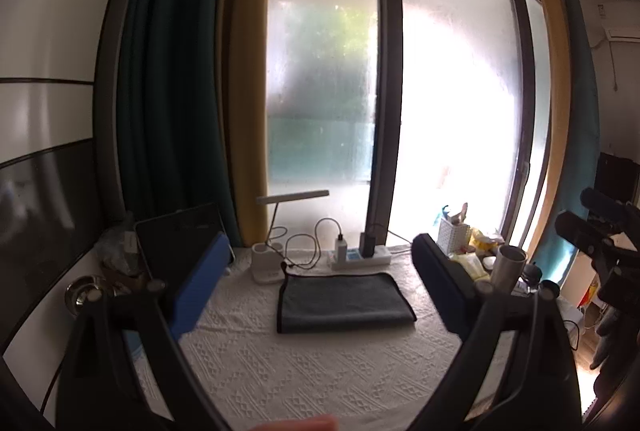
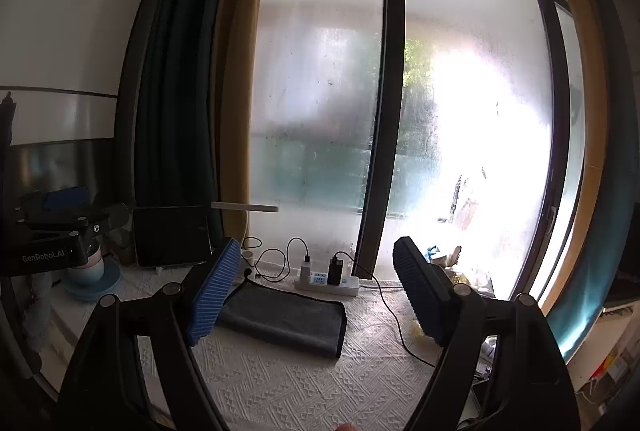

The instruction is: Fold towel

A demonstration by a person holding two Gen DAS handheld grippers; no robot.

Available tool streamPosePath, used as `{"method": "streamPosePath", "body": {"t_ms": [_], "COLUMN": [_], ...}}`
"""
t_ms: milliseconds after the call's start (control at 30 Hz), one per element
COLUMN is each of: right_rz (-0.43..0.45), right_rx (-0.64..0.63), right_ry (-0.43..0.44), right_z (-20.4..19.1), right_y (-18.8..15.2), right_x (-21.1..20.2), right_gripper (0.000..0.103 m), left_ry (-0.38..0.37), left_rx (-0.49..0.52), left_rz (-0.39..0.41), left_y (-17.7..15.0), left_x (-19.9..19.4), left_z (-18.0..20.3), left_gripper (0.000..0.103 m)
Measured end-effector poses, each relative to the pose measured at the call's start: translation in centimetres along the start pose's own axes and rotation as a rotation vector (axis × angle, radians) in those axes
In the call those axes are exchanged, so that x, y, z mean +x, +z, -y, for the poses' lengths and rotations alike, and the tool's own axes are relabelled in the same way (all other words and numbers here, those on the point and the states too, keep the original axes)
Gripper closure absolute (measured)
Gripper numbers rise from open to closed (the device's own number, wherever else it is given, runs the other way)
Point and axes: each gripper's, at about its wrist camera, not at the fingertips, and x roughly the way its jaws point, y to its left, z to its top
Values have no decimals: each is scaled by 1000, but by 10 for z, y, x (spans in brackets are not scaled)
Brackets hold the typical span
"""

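Note:
A dark grey towel (image 1: 344,303) with a black hem lies folded flat on the white textured tablecloth (image 1: 304,383); it also shows in the right wrist view (image 2: 284,319). My left gripper (image 1: 324,283) is open and empty, held above the table in front of the towel. My right gripper (image 2: 320,295) is open and empty, held above the towel's right end. The right gripper also shows at the far right of the left wrist view (image 1: 600,231), and the left gripper at the left of the right wrist view (image 2: 68,223).
A white power strip (image 1: 360,257) with chargers and cables lies behind the towel by the window. A desk lamp (image 1: 276,231), a tablet (image 1: 180,243), a metal bowl (image 1: 84,295) at left, a steel tumbler (image 1: 506,265) and clutter at right.

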Motion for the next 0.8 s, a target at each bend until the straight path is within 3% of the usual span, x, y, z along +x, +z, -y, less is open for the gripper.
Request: {"method": "streamPosePath", "body": {"t_ms": [800], "right_rz": [-6], "right_rx": [13], "right_ry": [2], "right_z": [2], "right_y": [-1], "right_x": [0], "right_gripper": [21], "left_ry": [4], "left_rx": [1], "left_rz": [19], "left_y": [4], "left_x": [-6], "left_z": [2], "left_gripper": [10]}}
